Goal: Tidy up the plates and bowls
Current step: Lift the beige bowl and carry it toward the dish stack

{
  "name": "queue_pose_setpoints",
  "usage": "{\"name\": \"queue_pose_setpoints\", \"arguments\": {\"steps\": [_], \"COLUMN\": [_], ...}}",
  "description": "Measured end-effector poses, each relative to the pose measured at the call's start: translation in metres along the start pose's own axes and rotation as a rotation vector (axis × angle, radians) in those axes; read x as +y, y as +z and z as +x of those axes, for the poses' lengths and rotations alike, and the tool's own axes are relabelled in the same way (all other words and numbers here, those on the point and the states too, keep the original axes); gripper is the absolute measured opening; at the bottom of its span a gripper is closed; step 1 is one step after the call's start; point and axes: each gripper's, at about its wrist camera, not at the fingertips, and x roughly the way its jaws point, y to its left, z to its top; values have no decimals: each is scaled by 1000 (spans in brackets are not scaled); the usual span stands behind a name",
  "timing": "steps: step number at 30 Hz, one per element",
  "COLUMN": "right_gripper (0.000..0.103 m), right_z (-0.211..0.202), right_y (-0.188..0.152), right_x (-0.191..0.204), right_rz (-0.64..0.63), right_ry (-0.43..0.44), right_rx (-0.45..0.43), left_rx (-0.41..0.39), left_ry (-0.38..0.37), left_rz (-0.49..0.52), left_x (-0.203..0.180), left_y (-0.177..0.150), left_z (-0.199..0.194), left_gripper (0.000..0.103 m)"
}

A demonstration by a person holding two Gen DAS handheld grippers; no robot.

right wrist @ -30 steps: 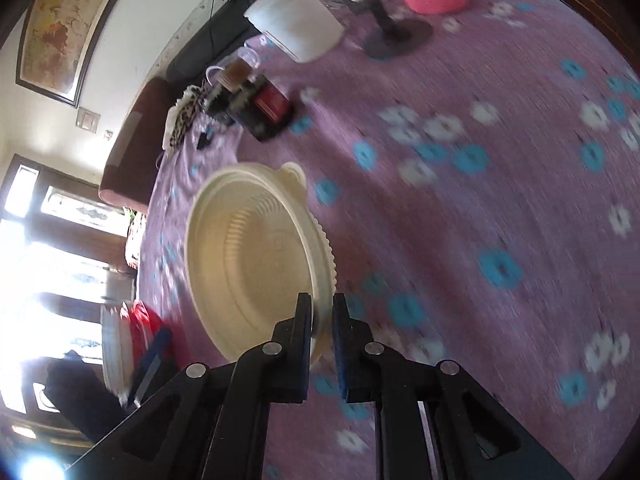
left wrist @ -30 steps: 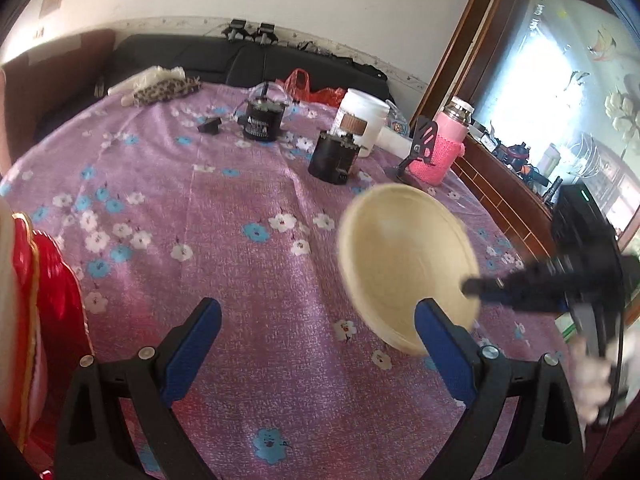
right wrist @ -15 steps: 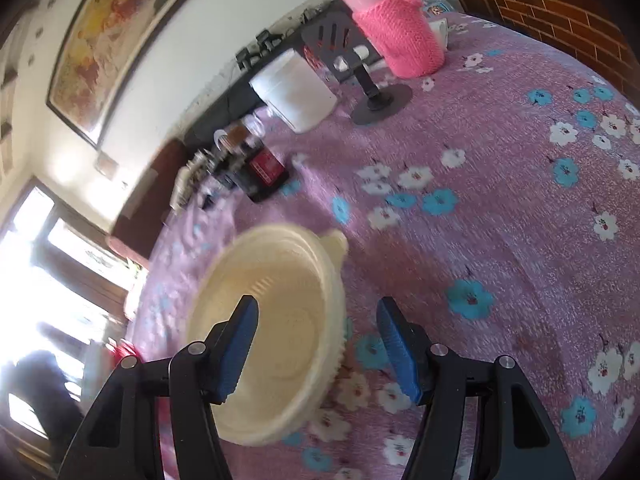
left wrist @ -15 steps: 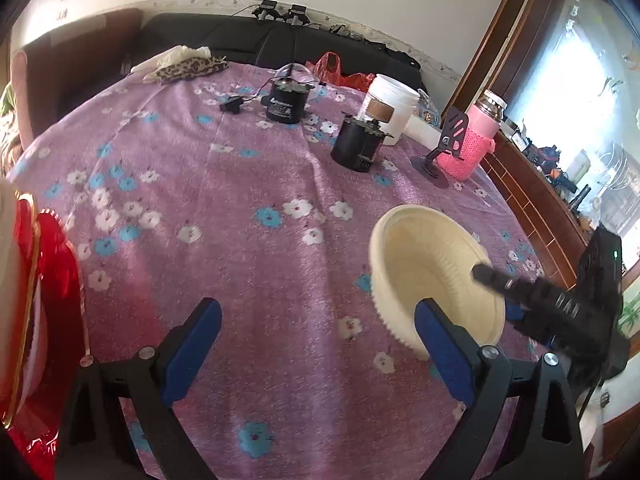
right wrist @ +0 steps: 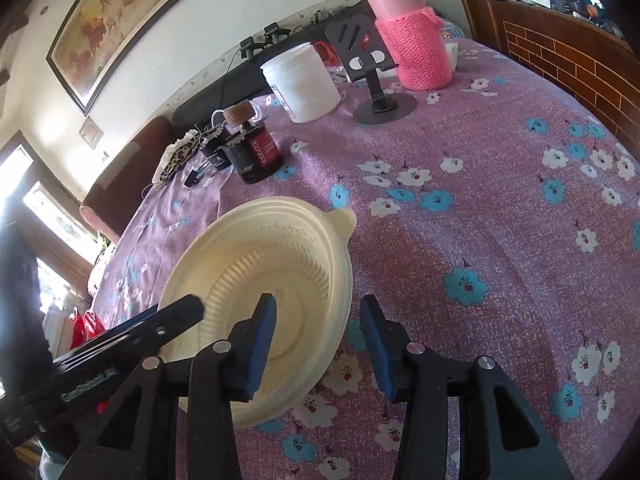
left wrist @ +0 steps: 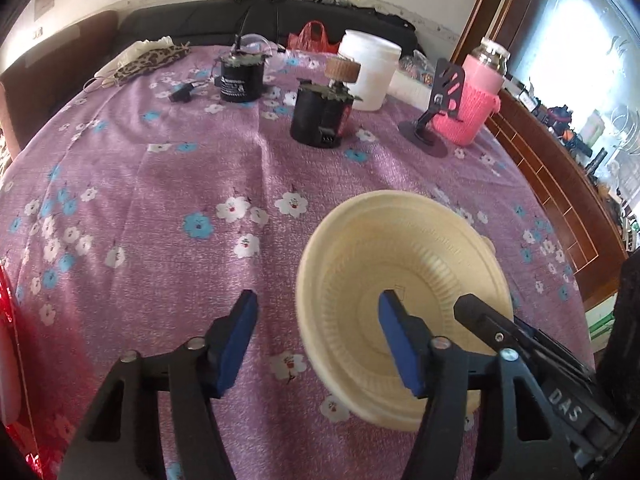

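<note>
A cream ribbed plastic bowl (left wrist: 404, 264) with a small tab handle lies on the purple flowered tablecloth (left wrist: 160, 200). My left gripper (left wrist: 318, 338) straddles its left rim, one blue pad outside and one inside. Its jaws are closing and the pads stand clear of the rim. My right gripper (right wrist: 320, 340) straddles the opposite rim of the bowl (right wrist: 280, 248) the same way, jaws closing, with gaps on both sides. Each view shows a black finger (left wrist: 480, 316) of the other gripper reaching into the bowl. Red plates (left wrist: 8, 320) show at the left edge.
At the far side stand two black jars (left wrist: 320, 120), a white tub (left wrist: 372, 72), a flask in a pink knitted sleeve (left wrist: 476, 100), a black phone stand (left wrist: 436, 120) and a leopard-print cloth (left wrist: 152, 60). The table edge and a wooden cabinet (left wrist: 560, 168) lie to the right.
My right gripper let go of the bowl's rim and opened; the bowl dropped from a raised tilt to the cloth. My left gripper moved right over the rim and its jaws narrowed.
</note>
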Motion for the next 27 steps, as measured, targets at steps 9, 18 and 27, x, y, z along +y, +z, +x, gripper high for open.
{"name": "queue_pose_setpoints", "arguments": {"steps": [9, 18, 27], "right_gripper": [47, 47, 47], "right_z": [3, 3, 3], "right_y": [-2, -1, 0], "right_x": [4, 4, 3], "right_rz": [-13, -11, -11], "right_ry": [6, 1, -10], "right_rx": [16, 16, 10], "left_rx": [38, 1, -27], "left_ry": [37, 96, 123], "left_rz": [45, 103, 143], "left_x": [-12, -22, -30], "left_y": [-8, -9, -11], "left_z": [10, 6, 2], "left_gripper": [23, 23, 23]}}
